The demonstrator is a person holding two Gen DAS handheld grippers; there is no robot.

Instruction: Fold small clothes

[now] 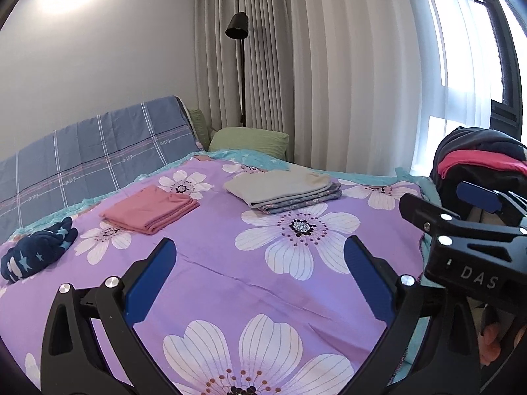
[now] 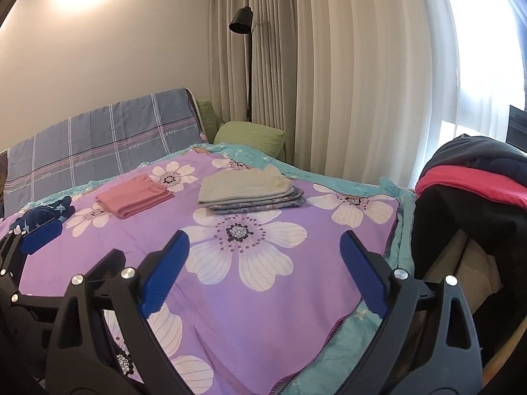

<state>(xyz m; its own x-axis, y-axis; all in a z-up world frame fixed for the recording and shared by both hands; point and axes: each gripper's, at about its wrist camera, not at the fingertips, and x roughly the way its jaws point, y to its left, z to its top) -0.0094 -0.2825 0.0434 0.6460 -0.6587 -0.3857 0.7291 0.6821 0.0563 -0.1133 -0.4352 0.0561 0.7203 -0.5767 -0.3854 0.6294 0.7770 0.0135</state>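
Note:
A folded pink garment (image 1: 150,209) (image 2: 133,198) and a folded stack with a cream piece on top (image 1: 281,189) (image 2: 248,187) lie on the purple flowered bedspread (image 1: 214,256) (image 2: 273,312). A crumpled navy star-print garment (image 1: 36,253) (image 2: 44,215) lies at the left. A pile of dark and pink-red clothes (image 1: 477,161) (image 2: 474,177) sits at the right, off the bed. My left gripper (image 1: 260,256) is open and empty above the bedspread. My right gripper (image 2: 265,247) is open and empty too; it also shows in the left wrist view (image 1: 441,202).
A blue checked headboard cover (image 1: 98,151) and green pillows (image 1: 250,138) are at the far end. A black floor lamp (image 1: 238,65) stands before grey curtains (image 1: 329,65). The bed's turquoise edge (image 2: 400,230) runs along the right.

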